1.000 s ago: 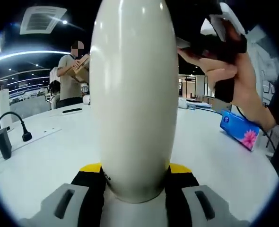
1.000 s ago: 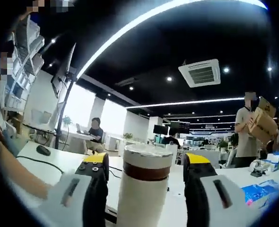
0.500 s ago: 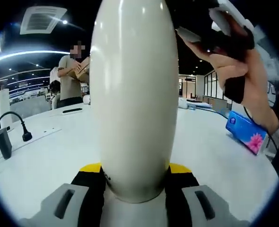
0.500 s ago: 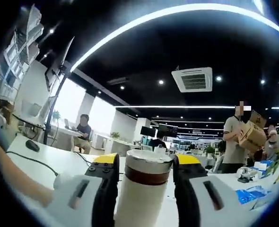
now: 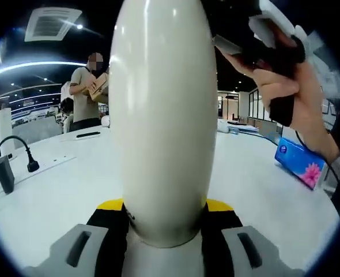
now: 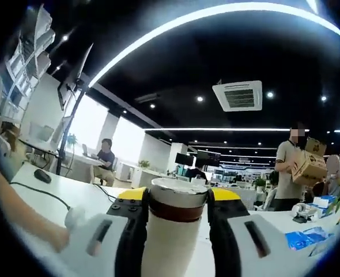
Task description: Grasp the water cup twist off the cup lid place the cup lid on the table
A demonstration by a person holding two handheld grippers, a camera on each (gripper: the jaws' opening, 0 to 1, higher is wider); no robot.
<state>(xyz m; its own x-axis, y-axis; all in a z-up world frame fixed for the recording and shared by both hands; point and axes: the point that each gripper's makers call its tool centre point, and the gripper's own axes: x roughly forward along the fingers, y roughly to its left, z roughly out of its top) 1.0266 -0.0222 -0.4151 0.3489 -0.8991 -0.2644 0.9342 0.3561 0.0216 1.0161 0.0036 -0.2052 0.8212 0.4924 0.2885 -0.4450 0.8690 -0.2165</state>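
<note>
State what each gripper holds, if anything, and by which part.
The left gripper holds the cup by its white body. The right gripper is closed on the lid at the cup's top.

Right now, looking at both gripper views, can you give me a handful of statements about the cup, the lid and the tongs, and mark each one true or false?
1. The left tongs are clamped on the white cup body. True.
2. The cup lid lies on the table. False: it sits on top of the cup, between the right tongs.
3. The right tongs close on the cup at its lid end. True.
4. A blue packet lies on the white table. True.
5. The person in the background carries a laptop. False: it is a cardboard box.
</note>
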